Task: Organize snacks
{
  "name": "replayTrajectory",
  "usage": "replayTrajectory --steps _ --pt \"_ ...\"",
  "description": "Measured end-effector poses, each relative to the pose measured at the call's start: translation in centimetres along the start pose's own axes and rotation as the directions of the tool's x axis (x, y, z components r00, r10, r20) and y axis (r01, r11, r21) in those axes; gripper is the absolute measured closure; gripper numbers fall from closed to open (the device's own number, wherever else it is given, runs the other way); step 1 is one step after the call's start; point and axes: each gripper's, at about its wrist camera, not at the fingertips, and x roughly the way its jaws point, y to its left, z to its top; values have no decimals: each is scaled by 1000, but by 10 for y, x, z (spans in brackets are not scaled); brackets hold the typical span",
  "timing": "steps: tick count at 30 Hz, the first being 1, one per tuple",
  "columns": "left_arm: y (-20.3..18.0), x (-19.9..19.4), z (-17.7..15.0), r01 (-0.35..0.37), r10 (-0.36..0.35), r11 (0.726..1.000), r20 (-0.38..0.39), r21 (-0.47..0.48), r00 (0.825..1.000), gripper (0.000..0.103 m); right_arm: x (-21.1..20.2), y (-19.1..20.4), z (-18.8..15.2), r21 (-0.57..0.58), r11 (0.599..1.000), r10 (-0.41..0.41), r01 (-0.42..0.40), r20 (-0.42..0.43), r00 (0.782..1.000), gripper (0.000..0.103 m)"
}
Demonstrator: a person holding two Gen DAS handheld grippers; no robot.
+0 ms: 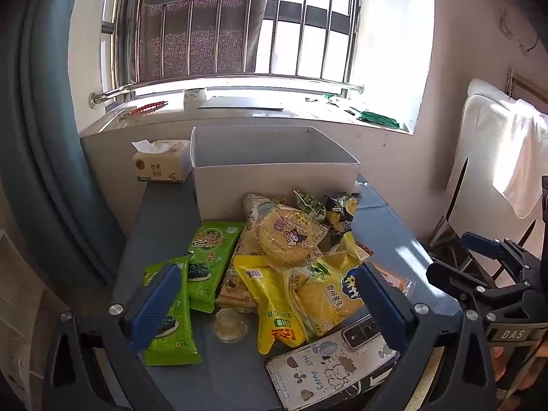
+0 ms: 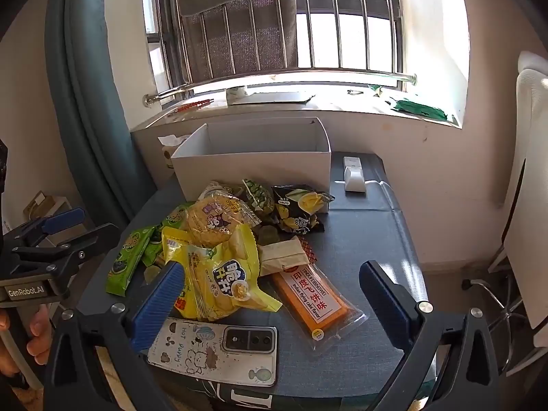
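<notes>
A pile of snack packets lies on the blue-grey table (image 1: 164, 212) in front of an open white box (image 1: 274, 174), which also shows in the right wrist view (image 2: 253, 171). The pile holds green seaweed packets (image 1: 171, 311), yellow chip bags (image 1: 325, 291) (image 2: 219, 274), a round cracker pack (image 1: 287, 233) (image 2: 212, 219), a black packet (image 2: 301, 209) and an orange cake packet (image 2: 315, 298). My left gripper (image 1: 265, 294) is open and empty above the pile's near side. My right gripper (image 2: 270, 294) is open and empty, above the orange packet and a phone (image 2: 215, 349).
The phone (image 1: 328, 363) in a cartoon case lies at the table's near edge. A tissue pack (image 1: 161, 166) stands left of the box. A white device (image 2: 354, 173) lies right of the box. A window sill (image 1: 239, 113) runs behind. A white chair (image 1: 496, 157) stands at the right.
</notes>
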Motion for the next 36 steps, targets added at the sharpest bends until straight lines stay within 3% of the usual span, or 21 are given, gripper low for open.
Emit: replayTrajectory --steps 36 --pt "4 0 -5 18 -19 999 -16 -29 1000 0 5 2 -4 3 1000 -9 9 -34 999 0"
